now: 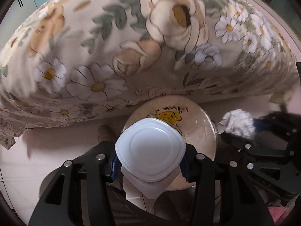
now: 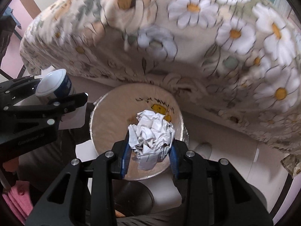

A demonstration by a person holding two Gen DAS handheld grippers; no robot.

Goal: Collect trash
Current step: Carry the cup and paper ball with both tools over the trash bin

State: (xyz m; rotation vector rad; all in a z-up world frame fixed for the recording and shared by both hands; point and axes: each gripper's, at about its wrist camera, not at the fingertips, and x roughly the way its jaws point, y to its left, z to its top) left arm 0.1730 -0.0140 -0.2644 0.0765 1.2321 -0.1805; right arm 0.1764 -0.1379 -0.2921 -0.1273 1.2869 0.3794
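Above the bin, paper is clamped in the right gripper; a cup, at its nine o'clock, is clamped in the left gripper. Drop-off is judged in hand; release over the mouth is called for.

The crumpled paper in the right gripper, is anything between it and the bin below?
Nothing visible. The crumpled paper is clamped in the right gripper directly above the open, bag-lined bin. The left gripper with its white cup is off to the side.
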